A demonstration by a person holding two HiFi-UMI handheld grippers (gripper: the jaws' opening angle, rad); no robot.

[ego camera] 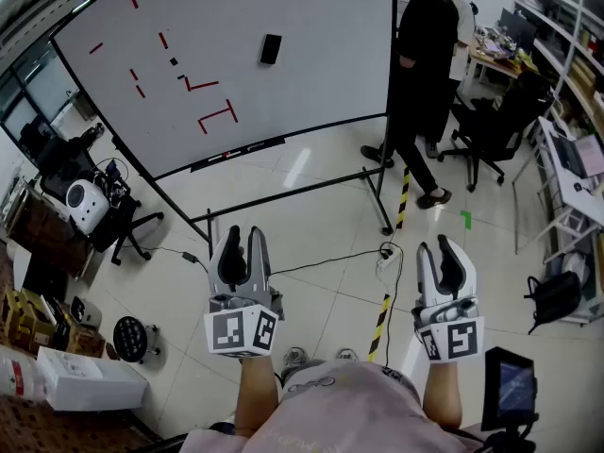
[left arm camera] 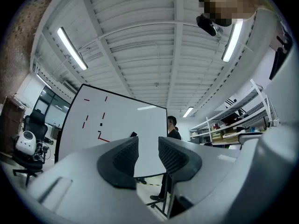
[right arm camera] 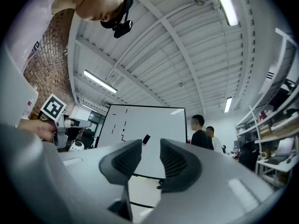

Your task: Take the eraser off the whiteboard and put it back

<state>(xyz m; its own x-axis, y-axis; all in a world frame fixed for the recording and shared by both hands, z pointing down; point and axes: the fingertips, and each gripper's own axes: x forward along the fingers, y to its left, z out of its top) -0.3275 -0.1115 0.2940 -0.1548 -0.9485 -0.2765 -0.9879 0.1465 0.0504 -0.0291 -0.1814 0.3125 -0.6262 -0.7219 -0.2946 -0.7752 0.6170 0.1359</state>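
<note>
A black eraser [ego camera: 271,48] sticks to the upper right part of the whiteboard [ego camera: 311,92], which stands on a wheeled frame well ahead of me and carries short red marks. Both grippers are held low and far from the board. My left gripper [ego camera: 242,236] is open with nothing between its pads. My right gripper [ego camera: 440,251] is open and empty too. In the left gripper view the eraser [left arm camera: 133,135] peeks just above the left pad of that gripper [left arm camera: 148,149]. In the right gripper view the eraser [right arm camera: 146,139] shows above the gap of that gripper [right arm camera: 150,155].
Two people [ego camera: 420,64] stand at the board's right end. Office chairs [ego camera: 491,130] and shelving lie to the right. A chair with a white device [ego camera: 85,206] stands at the left. A cable [ego camera: 321,260] and striped tape [ego camera: 380,324] cross the floor. A white box [ego camera: 85,380] lies lower left.
</note>
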